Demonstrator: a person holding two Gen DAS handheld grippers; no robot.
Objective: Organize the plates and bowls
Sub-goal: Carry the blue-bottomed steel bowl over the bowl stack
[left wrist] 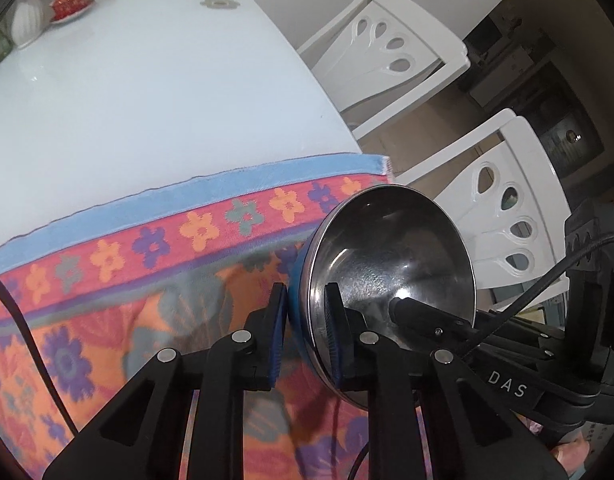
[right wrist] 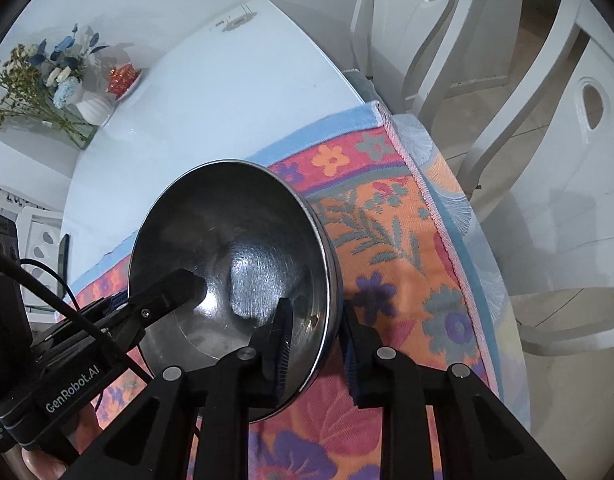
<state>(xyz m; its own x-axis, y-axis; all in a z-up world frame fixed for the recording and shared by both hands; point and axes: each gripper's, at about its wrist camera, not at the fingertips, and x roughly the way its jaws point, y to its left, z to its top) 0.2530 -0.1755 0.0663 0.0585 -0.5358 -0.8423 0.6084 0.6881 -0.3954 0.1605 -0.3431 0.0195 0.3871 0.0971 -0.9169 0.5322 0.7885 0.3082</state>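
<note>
Black fingers with blue pads of the left gripper (left wrist: 305, 332) pinch the near rim of a shiny steel bowl with a blue outside (left wrist: 391, 272), tilted on edge above the flowered orange cloth (left wrist: 107, 320). Beyond the jaws lies the glossy white table (left wrist: 147, 92). From the right wrist, the right gripper (right wrist: 317, 340) clamps the same bowl's (right wrist: 235, 248) opposite rim, one finger inside, one outside. Ahead stands a white vase of flowers (right wrist: 93, 110).

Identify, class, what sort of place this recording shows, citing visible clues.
Probably a home dining area: a glossy white table partly covered by a floral orange cloth, white carved chairs beside it, and a white vase of blue flowers.
</note>
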